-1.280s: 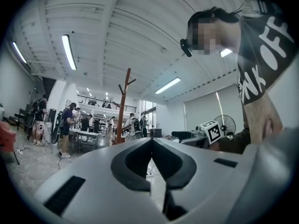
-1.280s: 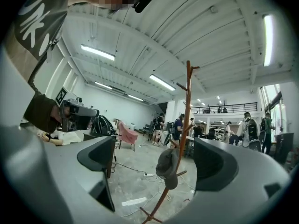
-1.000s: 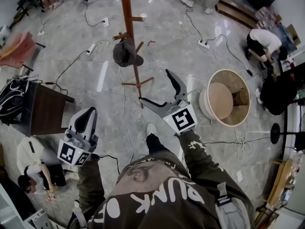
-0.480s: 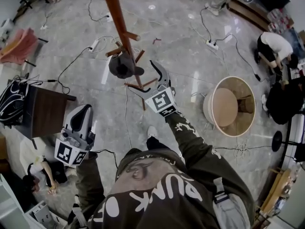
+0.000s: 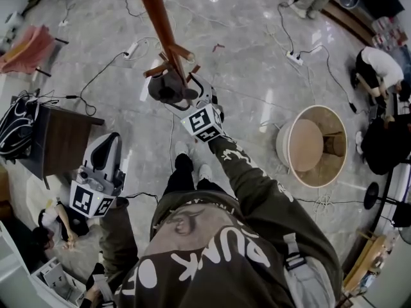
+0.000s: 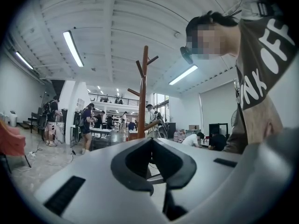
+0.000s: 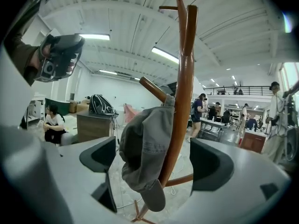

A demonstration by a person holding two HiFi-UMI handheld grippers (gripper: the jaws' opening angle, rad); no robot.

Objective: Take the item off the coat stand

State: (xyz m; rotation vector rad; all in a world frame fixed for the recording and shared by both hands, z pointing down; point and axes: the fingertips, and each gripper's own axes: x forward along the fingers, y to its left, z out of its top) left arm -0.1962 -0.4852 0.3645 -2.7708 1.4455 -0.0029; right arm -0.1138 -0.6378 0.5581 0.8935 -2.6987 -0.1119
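A grey cap (image 5: 168,87) hangs on a peg of the brown wooden coat stand (image 5: 160,24). In the right gripper view the cap (image 7: 145,143) and the pole (image 7: 183,87) sit between my right jaws. My right gripper (image 5: 187,96) is open and its jaws have just been closing a little. Its pads (image 7: 100,155) stand apart from the cap on both sides. My left gripper (image 5: 106,147) hangs low at the left, away from the stand, with its jaws together and nothing in them. In the left gripper view the stand (image 6: 142,97) rises beyond the tips of my left gripper (image 6: 150,164).
A dark wooden side table (image 5: 61,143) with a black backpack (image 5: 16,130) stands at the left. A round wicker tub (image 5: 314,146) is at the right. Cables and a power strip (image 5: 295,58) lie on the marble floor. People sit at the right (image 5: 379,69) and lower left (image 5: 54,220).
My right gripper has moved up and left in the head view, from beside the stand's base to around the cap and pole. The left gripper has shifted slightly.
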